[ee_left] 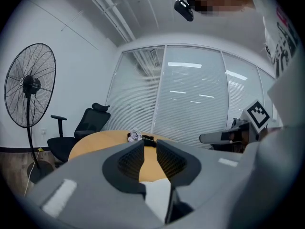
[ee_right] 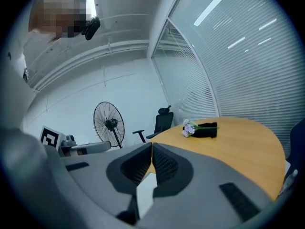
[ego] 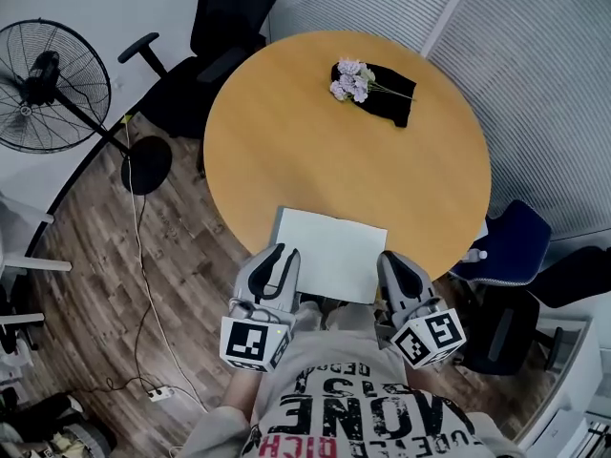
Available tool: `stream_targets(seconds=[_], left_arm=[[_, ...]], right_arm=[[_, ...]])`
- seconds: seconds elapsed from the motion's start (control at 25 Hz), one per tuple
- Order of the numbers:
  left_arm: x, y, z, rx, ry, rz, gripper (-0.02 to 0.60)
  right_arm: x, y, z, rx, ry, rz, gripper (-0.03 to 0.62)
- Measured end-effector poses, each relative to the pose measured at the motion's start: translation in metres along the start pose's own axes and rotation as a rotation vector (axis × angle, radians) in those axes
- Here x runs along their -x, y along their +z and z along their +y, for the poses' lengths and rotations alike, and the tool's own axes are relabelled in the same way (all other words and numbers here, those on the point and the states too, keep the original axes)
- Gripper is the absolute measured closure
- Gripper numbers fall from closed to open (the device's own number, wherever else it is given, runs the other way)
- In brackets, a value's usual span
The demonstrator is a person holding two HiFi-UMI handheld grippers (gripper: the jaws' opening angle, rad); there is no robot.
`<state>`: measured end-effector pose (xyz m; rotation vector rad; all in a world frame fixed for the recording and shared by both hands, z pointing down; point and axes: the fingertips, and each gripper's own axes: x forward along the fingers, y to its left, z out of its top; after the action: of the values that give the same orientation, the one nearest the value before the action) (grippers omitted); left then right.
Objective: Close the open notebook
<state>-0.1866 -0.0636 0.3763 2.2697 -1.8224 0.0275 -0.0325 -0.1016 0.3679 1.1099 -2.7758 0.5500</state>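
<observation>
A white notebook (ego: 329, 251) lies flat at the near edge of the round wooden table (ego: 315, 132); I see only a plain white face and cannot tell whether it is open or closed. My left gripper (ego: 284, 254) hovers at its left edge, jaws a little apart with nothing between them. My right gripper (ego: 389, 259) sits at its right edge. In the left gripper view the left gripper (ee_left: 150, 143) shows table through the gap and white notebook (ee_left: 159, 194) below. In the right gripper view the right gripper (ee_right: 151, 144) has its tips touching, with the notebook (ee_right: 145, 194) beneath.
A bunch of pale flowers on a black cloth (ego: 368, 86) lies at the table's far side. A black office chair (ego: 224, 27) and a standing fan (ego: 48, 84) are at the far left, a blue chair (ego: 511, 241) at the right. Cables cross the wood floor (ego: 143, 256).
</observation>
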Motion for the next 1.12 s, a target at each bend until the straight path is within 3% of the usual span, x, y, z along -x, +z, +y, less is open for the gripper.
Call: stream_targets(seconds=[0.52, 0.8, 1.12], left_arm=[[-0.010, 0.009, 0.003, -0.006, 0.094, 0.013, 0.491], [-0.007, 0.010, -0.007, 0.011, 0.096, 0.007, 0.491], [0.009, 0.005, 0.011, 0.002, 0.095, 0.031, 0.493]], right_arm=[[-0.006, 0.015, -0.025, -0.026, 0.035, -0.040, 0.582], [-0.006, 0.019, -0.021, -0.033, 0.071, -0.050, 0.582], [-0.008, 0.006, -0.006, -0.048, 0.068, -0.041, 0.582]])
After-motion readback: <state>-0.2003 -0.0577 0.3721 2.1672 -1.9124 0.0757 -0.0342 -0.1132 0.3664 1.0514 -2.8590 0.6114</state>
